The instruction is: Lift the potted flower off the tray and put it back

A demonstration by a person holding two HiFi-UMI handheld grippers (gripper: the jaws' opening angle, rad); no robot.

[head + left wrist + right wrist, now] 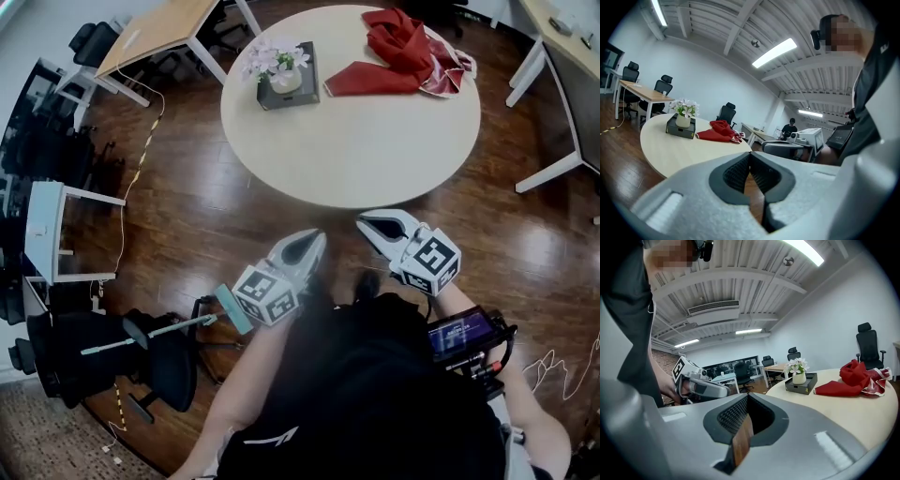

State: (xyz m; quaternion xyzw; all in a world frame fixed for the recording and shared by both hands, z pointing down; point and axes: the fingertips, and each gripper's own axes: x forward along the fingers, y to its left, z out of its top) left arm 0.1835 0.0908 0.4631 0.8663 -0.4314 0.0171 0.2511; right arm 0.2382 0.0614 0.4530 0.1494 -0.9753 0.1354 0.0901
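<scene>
table point(356, 141) with potted flower point(281, 67) stands on glossy wood floor point(187, 216)

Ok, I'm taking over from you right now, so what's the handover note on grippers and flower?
Left gripper: shut, empty, short of the table's near edge.
Right gripper: the same.
Potted flower stands on the tray at the table's far side, red cloth beside it.
Nothing is gripped; whether a lift was done doesn't show. Assume lift and return remain.
</scene>
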